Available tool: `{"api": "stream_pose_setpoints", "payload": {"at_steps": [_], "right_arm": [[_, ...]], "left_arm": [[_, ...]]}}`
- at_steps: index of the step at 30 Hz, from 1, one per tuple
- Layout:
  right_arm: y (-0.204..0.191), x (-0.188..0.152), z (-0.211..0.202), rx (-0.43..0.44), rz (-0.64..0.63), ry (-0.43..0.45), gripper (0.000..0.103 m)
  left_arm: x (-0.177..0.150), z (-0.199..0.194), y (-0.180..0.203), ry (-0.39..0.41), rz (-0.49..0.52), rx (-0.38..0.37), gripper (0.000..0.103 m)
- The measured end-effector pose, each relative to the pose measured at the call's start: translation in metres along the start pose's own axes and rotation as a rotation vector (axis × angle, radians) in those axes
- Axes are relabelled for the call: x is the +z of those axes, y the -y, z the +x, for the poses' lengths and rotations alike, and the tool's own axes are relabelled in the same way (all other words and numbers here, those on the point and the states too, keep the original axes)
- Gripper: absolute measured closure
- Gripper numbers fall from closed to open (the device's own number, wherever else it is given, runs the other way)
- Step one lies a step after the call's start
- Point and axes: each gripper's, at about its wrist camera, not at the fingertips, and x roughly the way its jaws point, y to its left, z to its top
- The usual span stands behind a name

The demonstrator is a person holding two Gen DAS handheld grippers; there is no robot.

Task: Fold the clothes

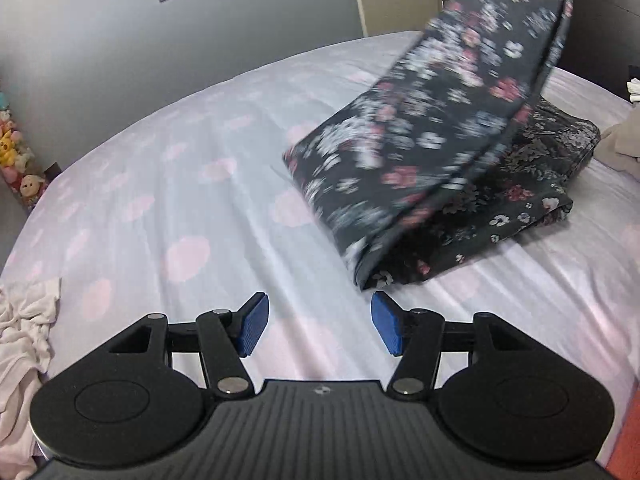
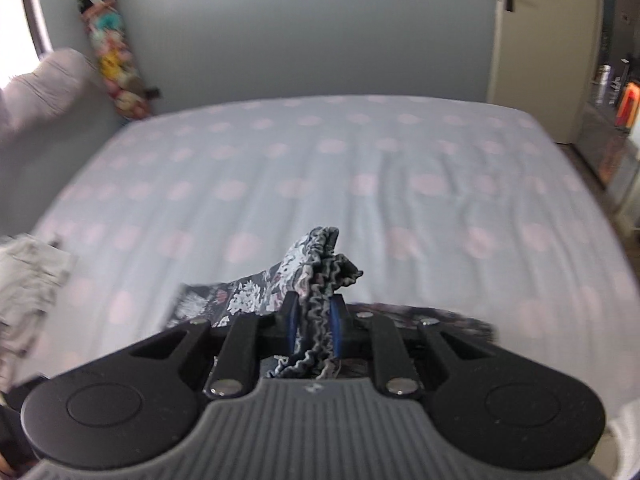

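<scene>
A dark floral garment lies partly folded on the bed at the right of the left wrist view. Its upper layer is lifted high toward the top right and looks blurred. My left gripper hovers open just in front of the garment's near corner, with nothing between its blue pads. In the right wrist view my right gripper is shut on the ruffled, gathered edge of the same floral garment, held above the bed.
The bed sheet is pale with pink dots. A crumpled white garment lies at the bed's left edge and a beige cloth at the far right. Plush toys hang on the wall, with a door beyond the bed.
</scene>
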Motion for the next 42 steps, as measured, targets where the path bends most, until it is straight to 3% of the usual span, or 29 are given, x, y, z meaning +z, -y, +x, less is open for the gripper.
{"api": "stream_pose_setpoints", "payload": {"at_steps": [7,15,23,27,29,31,32,42], "right_arm": [[0.069,-0.022,0.053,-0.115,0.003,-0.089,0.085],[0.144,-0.069,0.138,-0.256,0.046,-0.186,0.086],[0.180,-0.112,0.189,-0.243,0.117,-0.254,0.086],[0.185,-0.118,0.197,-0.236,0.143,-0.261,0.084],[0.187,-0.119,0.199,-0.244,0.152,-0.266,0.076],[0.189,-0.117,0.194,-0.270,0.135,-0.265,0.052],[0.190,-0.116,0.192,-0.279,0.130,-0.265,0.048],[0.228,-0.142,0.180,-0.137,0.366,-0.293,0.040]], "left_arm": [[0.016,0.022,0.011,-0.019,-0.007,-0.025,0.048],[0.034,0.049,0.012,-0.045,-0.040,-0.051,0.048],[0.060,0.081,-0.011,-0.107,-0.225,-0.121,0.048],[0.073,0.094,-0.016,-0.122,-0.247,-0.115,0.048],[0.078,0.100,-0.018,-0.130,-0.265,-0.120,0.048],[0.084,0.106,-0.020,-0.138,-0.282,-0.125,0.048],[0.087,0.109,-0.022,-0.143,-0.293,-0.128,0.048],[0.076,0.139,-0.045,-0.241,-0.562,-0.240,0.048]]}}
